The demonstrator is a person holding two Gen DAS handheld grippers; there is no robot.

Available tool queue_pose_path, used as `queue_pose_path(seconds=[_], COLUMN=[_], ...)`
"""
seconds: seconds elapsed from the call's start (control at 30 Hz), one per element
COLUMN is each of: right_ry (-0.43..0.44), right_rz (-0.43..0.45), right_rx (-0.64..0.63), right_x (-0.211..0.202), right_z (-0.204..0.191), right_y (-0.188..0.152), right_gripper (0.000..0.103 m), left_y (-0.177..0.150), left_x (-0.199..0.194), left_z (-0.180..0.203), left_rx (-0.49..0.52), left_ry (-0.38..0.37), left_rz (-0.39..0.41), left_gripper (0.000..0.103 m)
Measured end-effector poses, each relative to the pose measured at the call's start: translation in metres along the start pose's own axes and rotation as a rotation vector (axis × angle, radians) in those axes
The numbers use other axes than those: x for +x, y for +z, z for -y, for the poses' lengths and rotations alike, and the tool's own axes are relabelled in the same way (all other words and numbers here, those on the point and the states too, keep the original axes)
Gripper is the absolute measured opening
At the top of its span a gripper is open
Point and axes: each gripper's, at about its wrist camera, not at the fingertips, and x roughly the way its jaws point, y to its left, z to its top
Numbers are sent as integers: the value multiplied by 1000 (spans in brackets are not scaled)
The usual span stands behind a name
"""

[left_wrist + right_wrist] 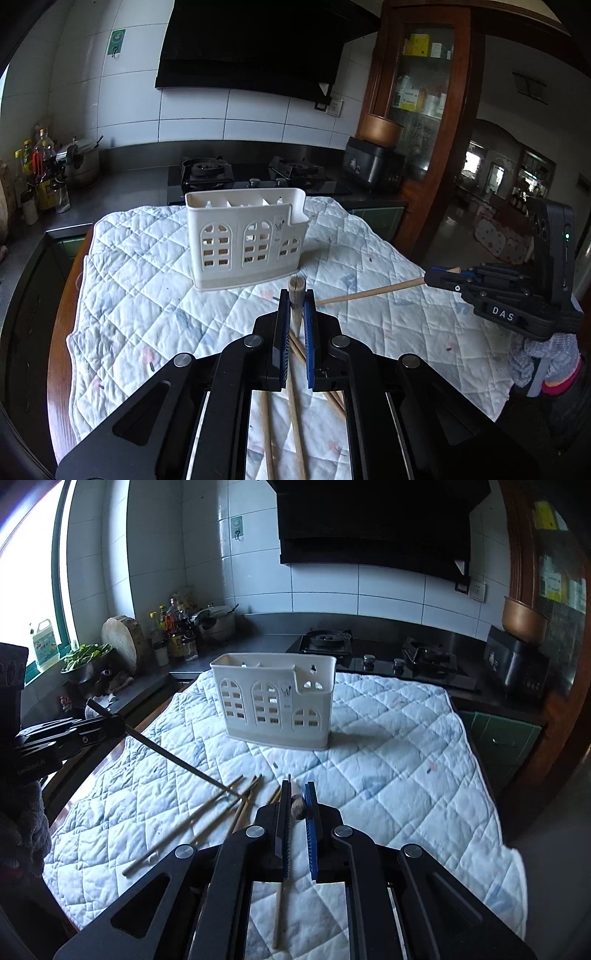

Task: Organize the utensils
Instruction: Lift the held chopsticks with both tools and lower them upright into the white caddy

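A white slotted utensil caddy (247,236) (277,705) stands upright on the quilted cloth (147,295) (388,775). My left gripper (297,295) is shut on a wooden chopstick (297,288), whose thick end pokes up between the fingers. In the right wrist view the left gripper (114,722) sits at the left, its chopstick (177,760) slanting down toward the cloth. My right gripper (297,790) is shut on another chopstick (296,806). It shows at the right edge of the left wrist view (430,278), its light chopstick (369,291) pointing left. Both grippers hover short of the caddy.
Several loose chopsticks (221,805) (266,424) lie on the cloth under and left of the grippers. Behind the table runs a dark counter with a gas hob (255,173), bottles (177,627) and a black cooker (373,162). A wooden cabinet (424,110) stands at the right.
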Motion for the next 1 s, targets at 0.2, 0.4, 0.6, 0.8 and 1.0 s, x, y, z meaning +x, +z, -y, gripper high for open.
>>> queue_pose_path(seconds=[0.2, 0.4, 0.6, 0.8, 1.0], right_ry=[9, 12, -8, -35, -41], right_rz=[5, 29, 62, 80, 56], right_rx=[-56, -63, -61, -47, -25], right_x=[1, -5, -1, 17, 43], right_z=[9, 19, 19, 20, 25], right_y=[64, 122, 165, 194, 203], right_gripper=[7, 7, 7, 7, 7], left_y=[44, 83, 134, 178, 195], left_x=[7, 5, -9, -13, 7], left_z=[-14, -25, -28, -32, -42], left_rx=[-7, -4, 5, 23, 8], left_ry=[5, 30, 65, 160, 232], left_rz=[-3, 26, 116, 217, 297], left_gripper=[6, 6, 6, 6, 5])
